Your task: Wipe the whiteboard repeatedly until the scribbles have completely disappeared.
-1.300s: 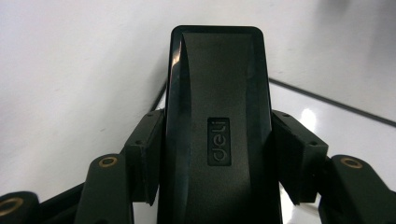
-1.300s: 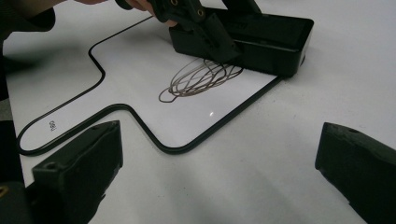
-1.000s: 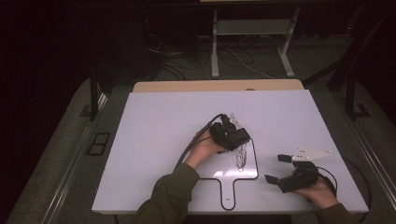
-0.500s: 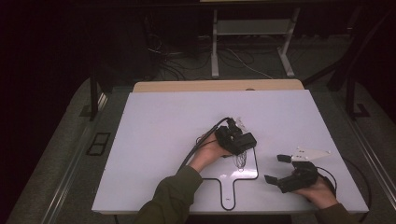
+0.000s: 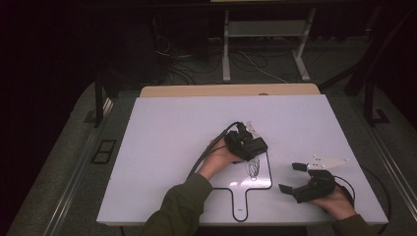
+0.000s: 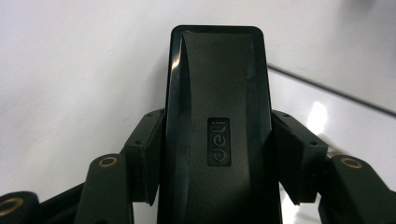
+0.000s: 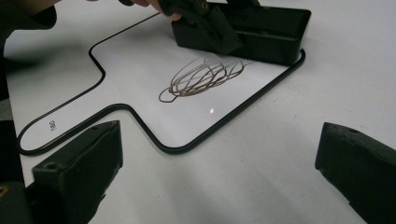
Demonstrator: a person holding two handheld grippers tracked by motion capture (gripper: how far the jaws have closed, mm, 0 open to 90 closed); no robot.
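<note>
Left gripper (image 5: pixel 247 146) clamped on a black rectangular plastic eraser block (image 6: pixel 219 126), resting at the top edge of a small black-rimmed handled whiteboard (image 5: pixel 264 181), beside grey scribble marks (image 7: pixel 203 77). Right gripper (image 5: pixel 295 178) released, jaws wide, near the board's right side on the white table (image 5: pixel 162 147).
</note>
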